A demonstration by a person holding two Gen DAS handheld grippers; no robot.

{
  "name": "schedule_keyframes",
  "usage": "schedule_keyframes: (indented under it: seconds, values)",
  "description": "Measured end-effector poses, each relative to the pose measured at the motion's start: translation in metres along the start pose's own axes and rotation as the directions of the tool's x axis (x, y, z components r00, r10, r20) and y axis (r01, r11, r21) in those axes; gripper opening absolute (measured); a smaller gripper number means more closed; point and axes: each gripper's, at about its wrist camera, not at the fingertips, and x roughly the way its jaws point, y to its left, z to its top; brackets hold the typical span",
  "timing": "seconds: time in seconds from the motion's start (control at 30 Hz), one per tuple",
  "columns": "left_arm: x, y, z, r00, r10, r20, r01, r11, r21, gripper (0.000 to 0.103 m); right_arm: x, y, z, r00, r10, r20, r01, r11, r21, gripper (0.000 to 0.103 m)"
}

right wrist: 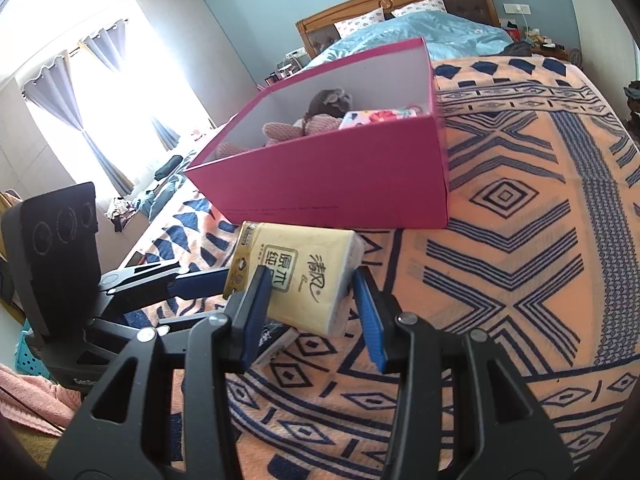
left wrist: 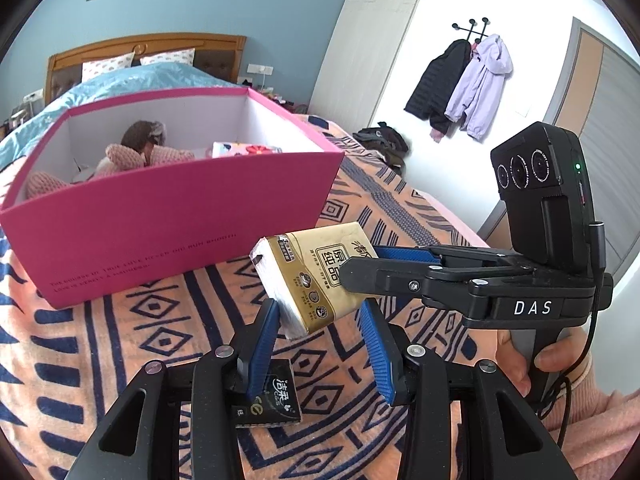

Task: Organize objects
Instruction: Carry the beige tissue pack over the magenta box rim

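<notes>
A yellow tissue pack (left wrist: 316,264) hangs tilted above the patterned blanket, just in front of the pink box (left wrist: 160,232). My left gripper (left wrist: 320,308) is shut on its lower end. My right gripper (left wrist: 360,268) comes in from the right and is shut on its other end. In the right wrist view the same pack (right wrist: 304,256) sits between the right gripper's (right wrist: 310,280) blue pads, and the left gripper (right wrist: 228,284) pinches its left edge. A black tissue pack (left wrist: 276,400) (right wrist: 276,344) lies on the blanket under the fingers.
The open pink box (right wrist: 340,176) holds a knitted doll (left wrist: 140,148) and a floral pouch (left wrist: 244,149). The orange and blue blanket (right wrist: 520,240) spreads wide to the right. Headboard and pillows are behind; coats (left wrist: 460,84) hang on the wall.
</notes>
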Motion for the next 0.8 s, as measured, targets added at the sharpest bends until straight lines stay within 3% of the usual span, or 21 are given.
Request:
schedule_keyframes:
  seconds: [0.8]
  values:
    - [-0.031,0.004,0.011,0.996,0.031,0.083,-0.033,0.999,0.022,0.042,-0.005,0.024,0.020,0.999,0.027,0.038,-0.025,0.997,-0.069,0.046]
